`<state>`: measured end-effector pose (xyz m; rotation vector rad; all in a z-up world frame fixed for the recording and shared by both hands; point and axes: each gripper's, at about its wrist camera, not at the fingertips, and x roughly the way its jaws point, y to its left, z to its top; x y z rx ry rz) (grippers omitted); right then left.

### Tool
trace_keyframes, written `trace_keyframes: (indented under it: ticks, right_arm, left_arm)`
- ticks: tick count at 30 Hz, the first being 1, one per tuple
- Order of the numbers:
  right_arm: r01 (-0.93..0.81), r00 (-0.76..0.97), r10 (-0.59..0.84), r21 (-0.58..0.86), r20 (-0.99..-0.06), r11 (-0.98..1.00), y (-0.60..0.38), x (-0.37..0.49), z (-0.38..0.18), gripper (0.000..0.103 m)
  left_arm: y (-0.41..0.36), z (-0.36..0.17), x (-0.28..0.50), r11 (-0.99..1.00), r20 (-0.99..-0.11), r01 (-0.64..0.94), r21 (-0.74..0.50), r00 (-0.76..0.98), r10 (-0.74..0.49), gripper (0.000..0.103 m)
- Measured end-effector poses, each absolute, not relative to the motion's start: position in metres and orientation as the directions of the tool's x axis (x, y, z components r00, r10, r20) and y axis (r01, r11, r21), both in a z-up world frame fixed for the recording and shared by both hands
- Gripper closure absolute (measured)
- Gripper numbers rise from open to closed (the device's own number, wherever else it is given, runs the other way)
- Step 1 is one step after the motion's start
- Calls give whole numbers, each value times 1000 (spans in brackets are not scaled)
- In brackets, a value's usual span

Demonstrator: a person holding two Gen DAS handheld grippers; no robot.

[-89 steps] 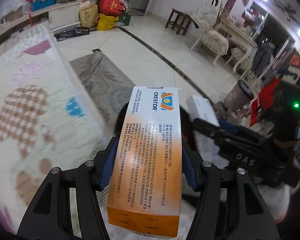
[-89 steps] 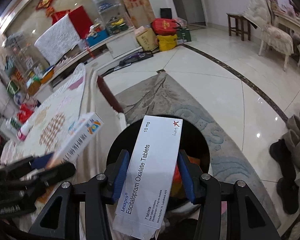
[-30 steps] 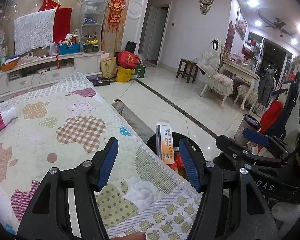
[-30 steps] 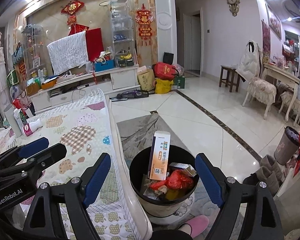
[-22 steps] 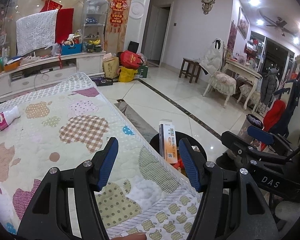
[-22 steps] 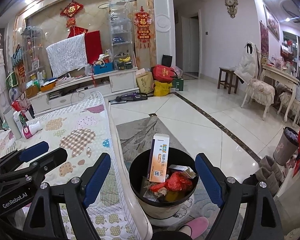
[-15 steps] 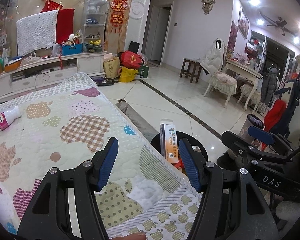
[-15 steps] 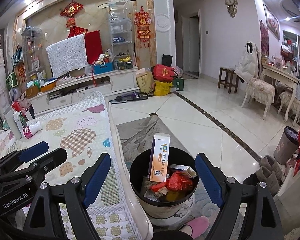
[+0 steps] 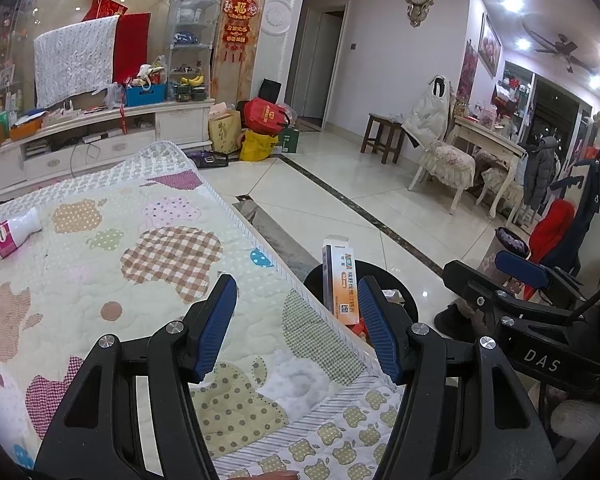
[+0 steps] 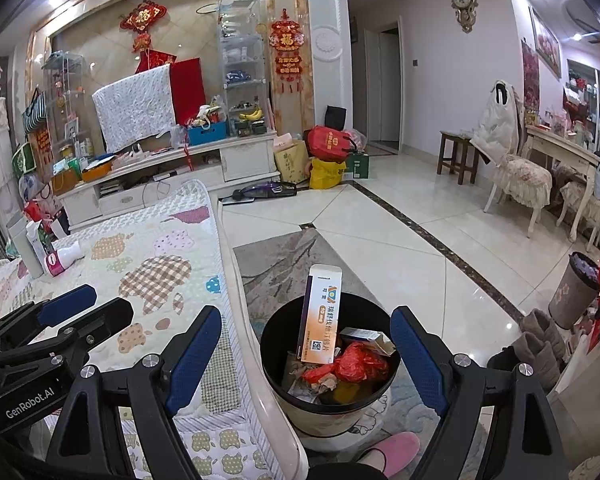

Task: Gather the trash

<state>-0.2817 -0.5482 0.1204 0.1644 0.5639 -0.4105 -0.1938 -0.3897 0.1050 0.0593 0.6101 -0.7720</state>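
A black trash bin [image 10: 278, 334] stands on the floor beside the quilted bed [image 10: 148, 264]. An orange and white medicine box [image 10: 320, 314] stands upright in it, leaning on the far rim, with a red wrapper [image 10: 360, 362] and other rubbish beside it. My right gripper [image 10: 306, 342] hangs open above the bin with nothing between its blue pads. My left gripper [image 9: 296, 312] is open and empty over the bed's corner; past its right finger the same box [image 9: 340, 280] and the bin [image 9: 396, 284] show. A white and pink bottle [image 9: 14, 232] lies on the far side of the bed.
A grey rug [image 10: 284, 256] lies under the bin. A pink slipper [image 10: 394, 450] is at the bin's foot. A second small bin [image 10: 574, 294] and boots [image 10: 540, 338] are at the right. Chairs [image 10: 514, 178] and bags [image 10: 326, 158] stand further back across the tiled floor.
Three seconds ago each gripper held a box over the bin; both boxes now lie in the bin and both grippers are empty and drawn back. Over the last second nothing has moved.
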Motion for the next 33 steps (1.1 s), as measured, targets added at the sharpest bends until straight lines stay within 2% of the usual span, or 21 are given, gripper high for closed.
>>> trace_keyframes:
  ticks: [33]
  right_arm:
    - [427,754,-330,42,-568,903,-549,-280,114,18]
  left_arm:
    - [-390,96,-189,731,-549,664,-155,557,-623,41]
